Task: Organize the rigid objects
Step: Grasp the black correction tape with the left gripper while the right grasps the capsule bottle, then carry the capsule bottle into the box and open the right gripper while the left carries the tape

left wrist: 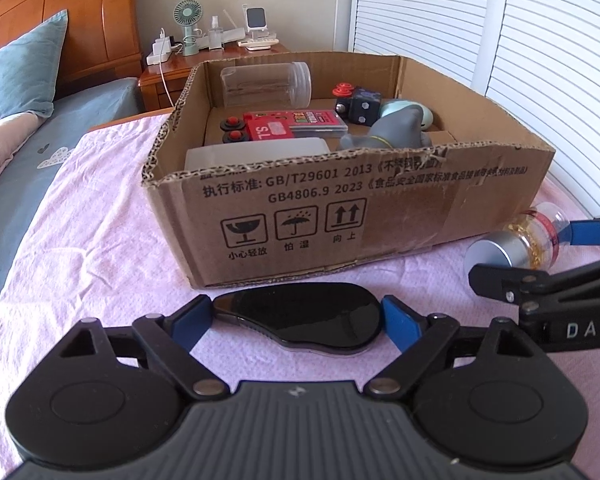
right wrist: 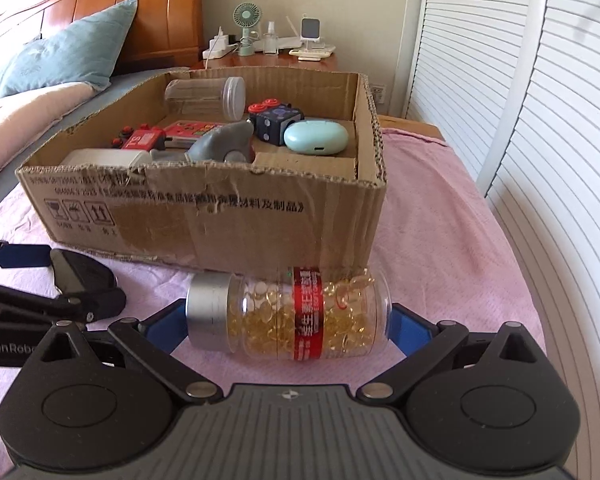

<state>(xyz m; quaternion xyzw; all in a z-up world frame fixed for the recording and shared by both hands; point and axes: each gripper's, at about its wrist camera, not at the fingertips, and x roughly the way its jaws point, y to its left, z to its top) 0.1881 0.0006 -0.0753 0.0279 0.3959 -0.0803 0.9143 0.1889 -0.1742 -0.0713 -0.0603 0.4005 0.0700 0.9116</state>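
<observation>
A glossy black oval object [left wrist: 312,320] lies flat on the pink cloth in front of the cardboard box [left wrist: 420,208]. My left gripper [left wrist: 296,312] is shut on it, a blue pad against each end. To its right, a clear bottle of golden capsules [right wrist: 300,316] with a silver cap and a red label lies sideways. My right gripper [right wrist: 280,324] is shut on that bottle, one pad at the cap end and one at the base. The left wrist view shows this bottle [left wrist: 512,240] at the right edge, just in front of the box's corner.
The open box [right wrist: 220,232] holds a clear jar [right wrist: 208,94], a red handheld toy [left wrist: 296,124], a dark cube [right wrist: 274,118], a mint case [right wrist: 316,138], a grey shark toy [left wrist: 396,130] and a white container [left wrist: 256,154]. White louvred doors [right wrist: 540,160] stand to the right, and a nightstand [left wrist: 204,60] behind.
</observation>
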